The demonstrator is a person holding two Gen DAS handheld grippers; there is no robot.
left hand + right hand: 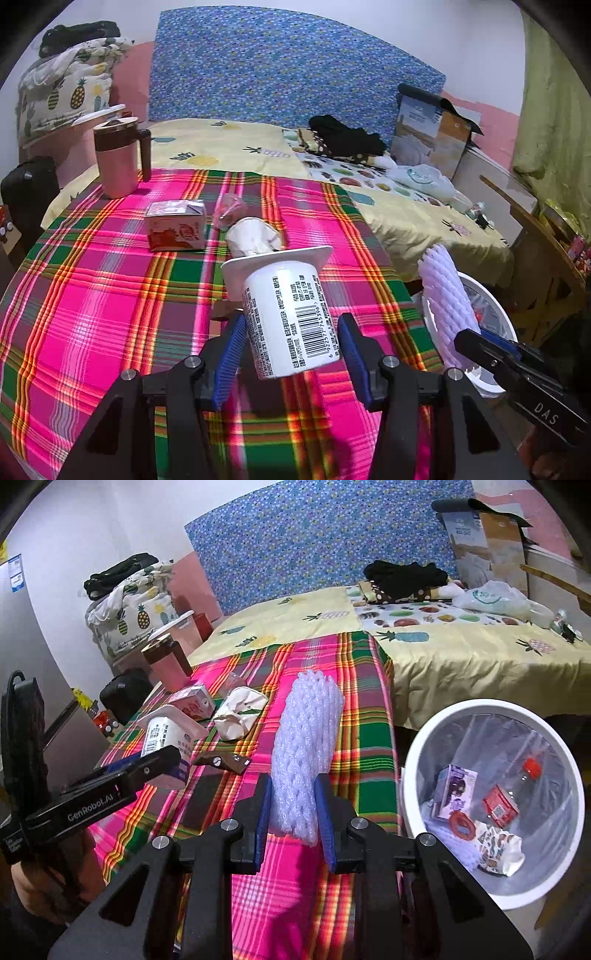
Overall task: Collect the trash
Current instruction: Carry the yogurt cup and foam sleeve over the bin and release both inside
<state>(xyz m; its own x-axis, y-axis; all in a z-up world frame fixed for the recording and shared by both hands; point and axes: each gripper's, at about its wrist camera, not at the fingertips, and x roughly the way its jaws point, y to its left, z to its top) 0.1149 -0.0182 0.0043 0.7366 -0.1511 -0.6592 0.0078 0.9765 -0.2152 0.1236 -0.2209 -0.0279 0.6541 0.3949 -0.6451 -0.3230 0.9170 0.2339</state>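
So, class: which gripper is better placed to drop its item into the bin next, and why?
Right. The right gripper already clamps the foam net, with the white bin just beside it. The left gripper sits farther away, around the yogurt cup.

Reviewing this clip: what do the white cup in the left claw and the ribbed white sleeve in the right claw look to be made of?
The white cup looks like smooth, slightly glossy rigid plastic: printed barcode, thin flared square rim. The ribbed sleeve looks like soft foam netting, matte and translucent: an open woven mesh, pinched in slightly between the right claw pads. The left claw brackets the cup.
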